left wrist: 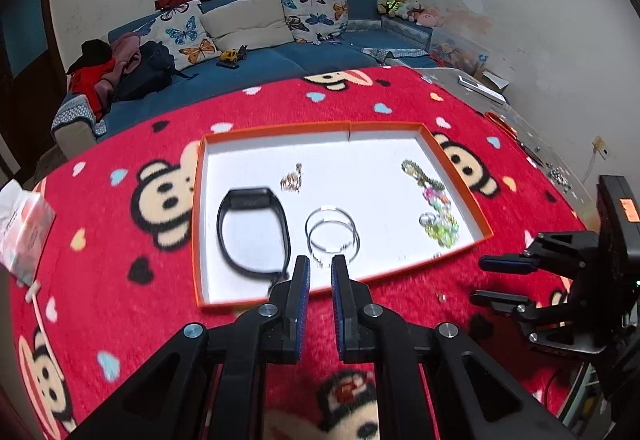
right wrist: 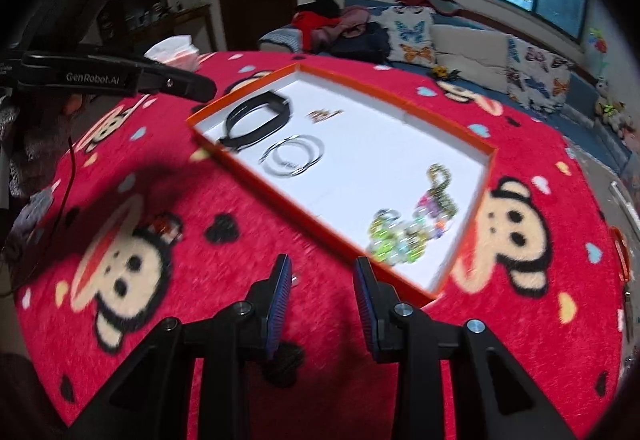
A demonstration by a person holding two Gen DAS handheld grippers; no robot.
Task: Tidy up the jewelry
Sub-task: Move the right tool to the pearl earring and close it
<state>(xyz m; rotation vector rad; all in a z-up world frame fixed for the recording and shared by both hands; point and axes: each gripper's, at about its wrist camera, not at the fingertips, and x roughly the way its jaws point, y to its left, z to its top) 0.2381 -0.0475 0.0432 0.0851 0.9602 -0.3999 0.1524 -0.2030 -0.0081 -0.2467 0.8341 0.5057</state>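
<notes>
An orange-rimmed white tray (left wrist: 202, 224) (right wrist: 400, 272) lies on the red monkey-print cloth. It holds a black wristband (left wrist: 252, 236) (right wrist: 256, 115), two silver hoops (left wrist: 332, 232) (right wrist: 294, 155), small gold pieces (left wrist: 292, 179) (right wrist: 324, 114) and a heap of coloured bead bracelets (left wrist: 434, 207) (right wrist: 416, 224). My left gripper (left wrist: 320, 268) is open by a narrow gap and empty, above the tray's near edge by the hoops. My right gripper (right wrist: 322, 272) (left wrist: 490, 280) is open and empty, over the cloth just outside the tray near the beads. A tiny shiny item (left wrist: 441, 296) lies on the cloth.
A tissue pack (left wrist: 22, 228) (right wrist: 174, 49) sits at the table's left edge. Small items (left wrist: 560, 175) and an orange object (left wrist: 500, 121) lie on the bare table at the far right. A blue sofa (left wrist: 280, 55) with cushions stands behind the table.
</notes>
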